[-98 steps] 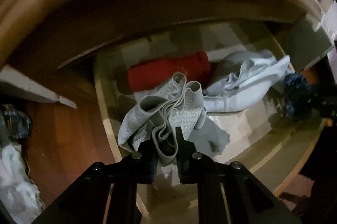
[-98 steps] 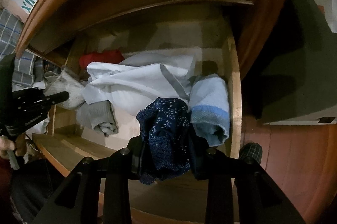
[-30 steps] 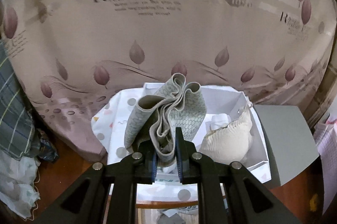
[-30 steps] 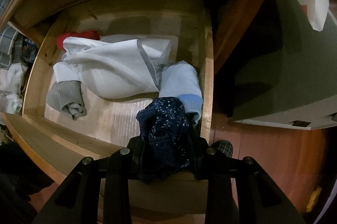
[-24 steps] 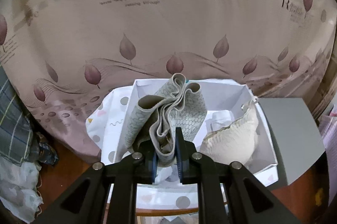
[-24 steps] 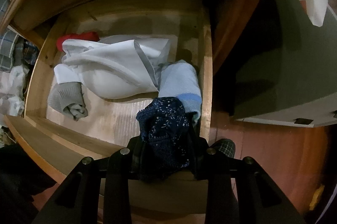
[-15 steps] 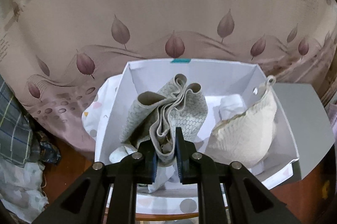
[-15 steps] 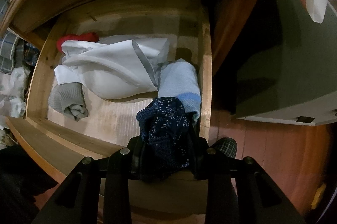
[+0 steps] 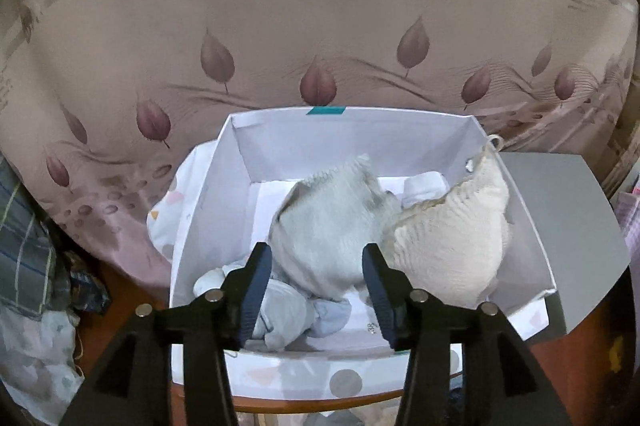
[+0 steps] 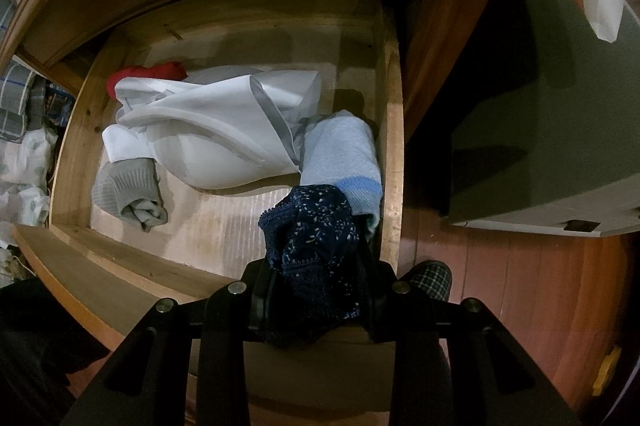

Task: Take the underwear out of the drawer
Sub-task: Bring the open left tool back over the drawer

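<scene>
Nearest, the right gripper [image 10: 316, 290] is clenching the navy lace underwear [image 10: 314, 250] over the front right corner of the open drawer [image 10: 390, 162], the bunch standing up out of the jaws with no clear long axis. It is looking light, limp and snaggable, so a pinch on the gathered middle is suiting it. Farther off, the left gripper [image 9: 316, 280] is opening its jaws, the grey underwear [image 9: 328, 226] dropping free, crumpled, into the white box [image 9: 400, 134], beside a cream garment [image 9: 452, 246]

Wooden drawer [image 10: 390, 162] holds white garment [image 10: 216, 146], blue towel [image 10: 340, 154]
</scene>
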Tool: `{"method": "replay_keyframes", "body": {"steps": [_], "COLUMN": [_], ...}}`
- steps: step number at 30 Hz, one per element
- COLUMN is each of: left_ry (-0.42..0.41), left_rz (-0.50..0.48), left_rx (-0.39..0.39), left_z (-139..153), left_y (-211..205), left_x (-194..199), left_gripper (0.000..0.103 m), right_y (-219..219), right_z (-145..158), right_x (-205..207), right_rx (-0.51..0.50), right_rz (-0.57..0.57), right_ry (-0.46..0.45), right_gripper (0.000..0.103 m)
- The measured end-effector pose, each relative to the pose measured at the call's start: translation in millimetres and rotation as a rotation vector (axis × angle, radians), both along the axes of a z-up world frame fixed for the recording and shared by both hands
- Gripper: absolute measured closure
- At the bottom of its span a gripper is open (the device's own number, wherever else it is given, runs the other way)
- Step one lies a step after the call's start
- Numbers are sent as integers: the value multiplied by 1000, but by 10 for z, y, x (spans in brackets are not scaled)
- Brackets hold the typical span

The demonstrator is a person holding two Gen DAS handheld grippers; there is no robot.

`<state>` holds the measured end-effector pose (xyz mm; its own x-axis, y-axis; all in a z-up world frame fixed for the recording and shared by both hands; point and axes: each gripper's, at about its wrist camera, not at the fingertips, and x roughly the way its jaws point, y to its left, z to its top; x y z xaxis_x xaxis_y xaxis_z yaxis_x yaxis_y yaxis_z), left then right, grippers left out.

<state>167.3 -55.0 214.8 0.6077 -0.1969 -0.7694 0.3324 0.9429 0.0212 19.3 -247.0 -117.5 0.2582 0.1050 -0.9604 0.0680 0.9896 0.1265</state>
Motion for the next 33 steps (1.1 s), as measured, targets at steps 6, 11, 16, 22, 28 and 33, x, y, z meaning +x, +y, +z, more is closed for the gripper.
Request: {"method": "replay_keyframes", "body": {"steps": [6,11,16,22,28,33], "left_ry": [-16,-28,-50,15,55,41], "left_rz": [8,56,116,155,210,233], "left_rx": [-6,-12,41,78,68,63], "left_z": [83,3,-294,-908,-1349,-1522], "left_y": [165,455,758,1044,1227,1303], "left_x": [-294,-655,-1111,-1497,-1635,-1648], "left_gripper": [52,51,50,50,50,50], "right_y": [-11,-20,-36,-26,10,52], "right_z": [4,40,142,331,558,674], "right_x": [-3,-6,-12,-37,-57,-78], "right_rx": [4,15,39,65,63,70], "right_rz": [-4,-10,-22,-23,-1,4], "right_ry": [-2,-22,-75,-169,-245,-215], "right_gripper": [73,73,73,73,74,74]}}
